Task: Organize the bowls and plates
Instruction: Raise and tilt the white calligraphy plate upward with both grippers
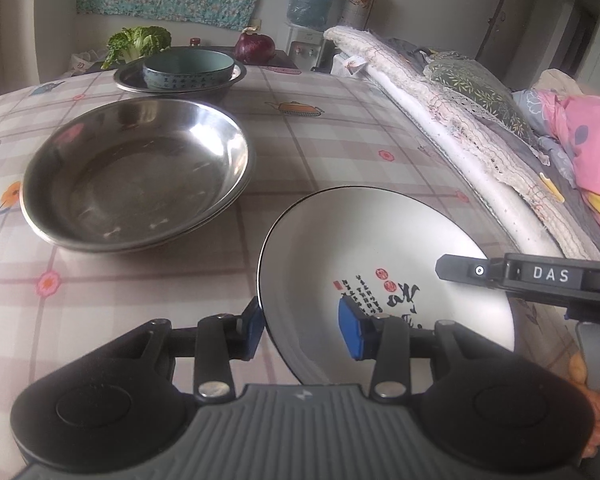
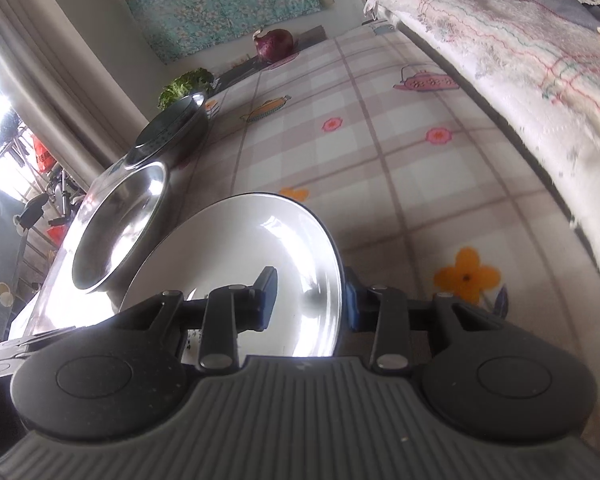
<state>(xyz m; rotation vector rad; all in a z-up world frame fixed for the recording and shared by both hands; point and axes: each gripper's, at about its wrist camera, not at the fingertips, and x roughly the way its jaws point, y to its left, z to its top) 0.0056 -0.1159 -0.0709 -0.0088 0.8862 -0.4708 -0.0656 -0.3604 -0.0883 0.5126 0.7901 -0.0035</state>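
1. We see the white plate [image 1: 384,264] tilted above the checked tablecloth [image 1: 332,132], printed face up, just right of the stacked steel plates [image 1: 136,172].
2. Our left gripper [image 1: 304,330] pinches its near rim.
3. Our right gripper [image 2: 310,300] pinches the opposite rim.

Steel dishes [image 1: 136,176] beside bare tablecloth [image 1: 340,136]

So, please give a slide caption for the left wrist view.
Both grippers straddle the white plate's rim beside stacked steel bowls.
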